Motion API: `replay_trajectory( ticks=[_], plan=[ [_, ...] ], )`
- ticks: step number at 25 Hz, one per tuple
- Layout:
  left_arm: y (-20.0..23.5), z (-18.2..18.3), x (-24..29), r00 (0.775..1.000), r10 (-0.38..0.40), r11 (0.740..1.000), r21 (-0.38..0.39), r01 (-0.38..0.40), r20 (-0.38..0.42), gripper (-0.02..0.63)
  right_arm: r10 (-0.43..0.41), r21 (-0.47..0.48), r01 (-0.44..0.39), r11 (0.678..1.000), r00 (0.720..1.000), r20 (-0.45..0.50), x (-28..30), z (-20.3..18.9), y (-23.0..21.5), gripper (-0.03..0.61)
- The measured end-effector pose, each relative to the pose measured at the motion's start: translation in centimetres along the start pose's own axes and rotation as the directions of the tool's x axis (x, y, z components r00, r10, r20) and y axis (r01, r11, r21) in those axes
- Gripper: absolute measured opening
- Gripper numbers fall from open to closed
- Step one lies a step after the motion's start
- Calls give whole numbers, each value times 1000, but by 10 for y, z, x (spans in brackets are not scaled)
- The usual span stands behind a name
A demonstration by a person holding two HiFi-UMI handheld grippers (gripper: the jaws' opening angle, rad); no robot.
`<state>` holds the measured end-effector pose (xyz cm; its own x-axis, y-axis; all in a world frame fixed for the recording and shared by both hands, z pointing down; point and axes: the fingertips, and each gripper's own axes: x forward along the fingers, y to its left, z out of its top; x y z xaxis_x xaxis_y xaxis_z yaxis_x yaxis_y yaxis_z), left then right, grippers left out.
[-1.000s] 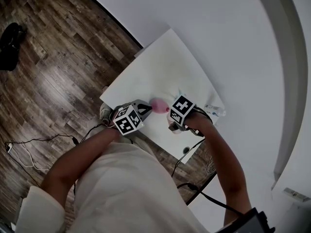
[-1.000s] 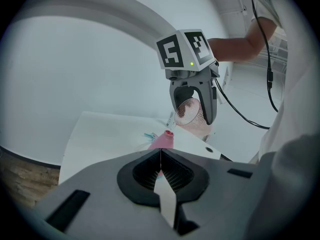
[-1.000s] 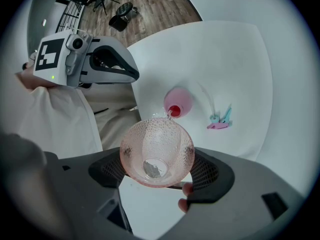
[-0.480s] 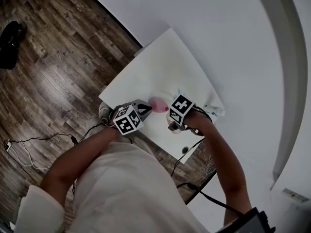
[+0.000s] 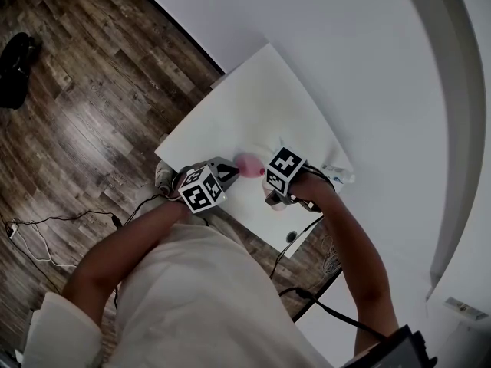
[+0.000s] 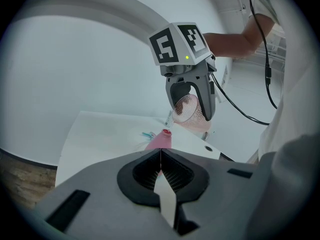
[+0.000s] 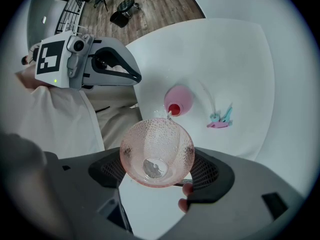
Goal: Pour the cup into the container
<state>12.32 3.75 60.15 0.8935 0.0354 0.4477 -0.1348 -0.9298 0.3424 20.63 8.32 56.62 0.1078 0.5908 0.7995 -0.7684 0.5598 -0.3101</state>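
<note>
A pink dimpled glass cup (image 7: 156, 151) is tilted forward, with my right gripper (image 7: 156, 160) shut on it. A thin stream runs from its rim into the red mouth of the pink container (image 7: 178, 101), which stands on the white table (image 5: 253, 98) just below and beyond the cup. The left gripper view shows the cup (image 6: 189, 109) hanging over the container (image 6: 161, 140). My left gripper (image 6: 160, 156) is shut with nothing between its jaws. It hovers just left of the container (image 5: 250, 165), apart from it.
A small pink and teal object (image 7: 221, 120) lies on the table right of the container. A clear item (image 5: 340, 175) sits at the table's right edge. Cables (image 5: 307, 296) trail off the near edge beside a round hole (image 5: 291, 237). Wood floor (image 5: 69, 113) lies to the left.
</note>
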Motion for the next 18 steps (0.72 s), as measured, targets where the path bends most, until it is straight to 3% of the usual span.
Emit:
replay_trajectory(
  ticks=[18],
  plan=[
    [11, 12, 11, 1000, -2, 1000, -2, 2, -11, 12, 25, -20, -26, 999, 999, -27, -5, 2, -11, 380]
  ],
)
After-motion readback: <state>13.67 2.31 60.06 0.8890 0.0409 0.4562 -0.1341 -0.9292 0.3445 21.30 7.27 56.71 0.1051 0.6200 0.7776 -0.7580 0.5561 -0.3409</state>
